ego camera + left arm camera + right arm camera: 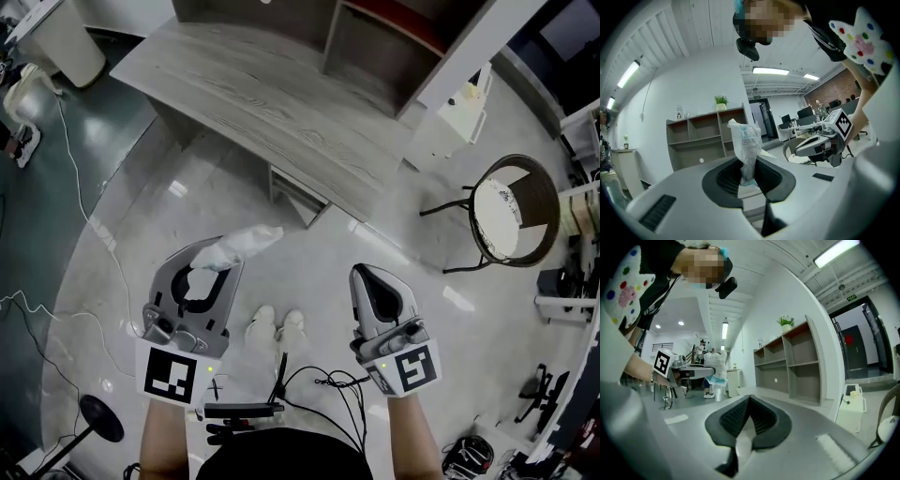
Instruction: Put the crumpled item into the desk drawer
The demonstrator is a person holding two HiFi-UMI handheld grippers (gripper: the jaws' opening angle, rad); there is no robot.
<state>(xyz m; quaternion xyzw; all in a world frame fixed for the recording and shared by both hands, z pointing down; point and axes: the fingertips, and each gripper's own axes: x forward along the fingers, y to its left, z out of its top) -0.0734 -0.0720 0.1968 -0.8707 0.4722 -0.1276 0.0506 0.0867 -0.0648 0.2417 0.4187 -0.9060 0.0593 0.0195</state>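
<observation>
The jaws of my left gripper are pinching the crumpled item, a wrinkled pale plastic bag with faint print. In the left gripper view its lower end sits squeezed between the two dark ribbed pads in the lower centre of the frame. The rest of the bag stands up out of the pads toward the middle of the picture, clear of everything else.

The jaws of my right gripper are pressed together with nothing between them. In the right gripper view the ribbed pads meet in a narrow seam at the lower centre.

In the head view both grippers sit in the lower half of the frame, the left one at lower left and the right one at lower right, well apart. The bag sticks out from the left gripper's tips toward the upper right, above the pale floor, just short of the grey wooden desk. The desk runs across the upper middle of the frame. Under its near edge I see what looks like the drawer, above and to the right of the bag; I cannot tell whether it is pulled out.

A round chair stands at the right edge. A shelf unit rises behind the desk.
</observation>
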